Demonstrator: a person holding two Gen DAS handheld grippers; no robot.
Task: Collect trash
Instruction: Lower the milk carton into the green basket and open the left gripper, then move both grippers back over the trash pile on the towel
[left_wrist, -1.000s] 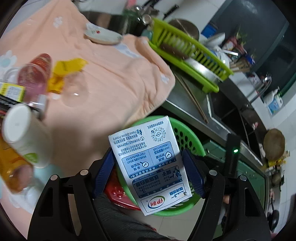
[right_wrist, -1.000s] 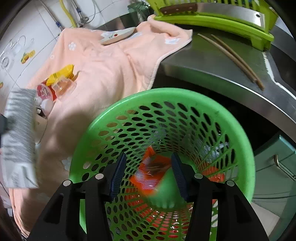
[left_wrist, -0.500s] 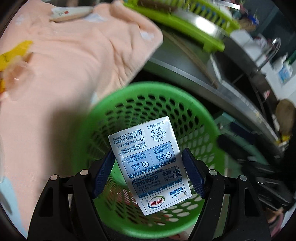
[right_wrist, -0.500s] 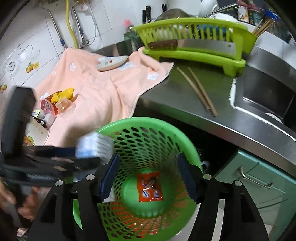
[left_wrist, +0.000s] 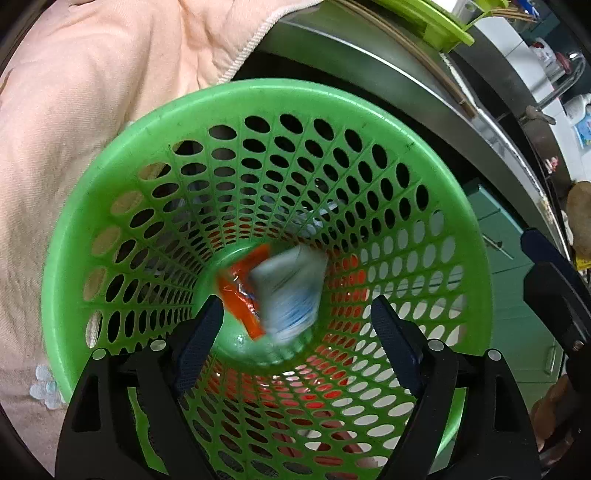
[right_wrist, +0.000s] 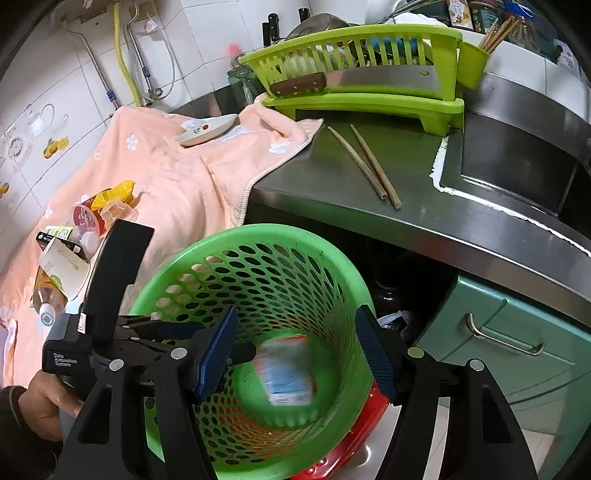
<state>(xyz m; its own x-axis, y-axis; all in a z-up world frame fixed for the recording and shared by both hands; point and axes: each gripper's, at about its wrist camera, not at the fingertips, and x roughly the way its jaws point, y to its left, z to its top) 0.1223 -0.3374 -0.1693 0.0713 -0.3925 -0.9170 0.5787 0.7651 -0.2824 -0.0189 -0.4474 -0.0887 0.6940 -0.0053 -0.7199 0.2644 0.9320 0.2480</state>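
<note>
Released from your left gripper (left_wrist: 297, 325), now wide and empty, the carton (left_wrist: 290, 293) blurs inside the basket (left_wrist: 258, 96), orientation unreadable; your right gripper (right_wrist: 297, 349) gapes too.

Open basket (left_wrist: 110, 206) mouth beneath counter edge (right_wrist: 406, 229)

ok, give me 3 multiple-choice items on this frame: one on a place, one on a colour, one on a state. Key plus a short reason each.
1. Where is the white-and-blue milk pouch?
A. on the peach towel
B. inside the green basket
C. in the dish rack

2. What colour is the wrapper under the pouch?
A. orange
B. purple
C. black

3. The left claw is:
A. shut on the pouch
B. shut on chopsticks
C. open, holding nothing

Key: B, the blurred pouch sits low in the basket in both views; A, orange shows beside it; C, its fingers stand apart with only basket between them.
</note>
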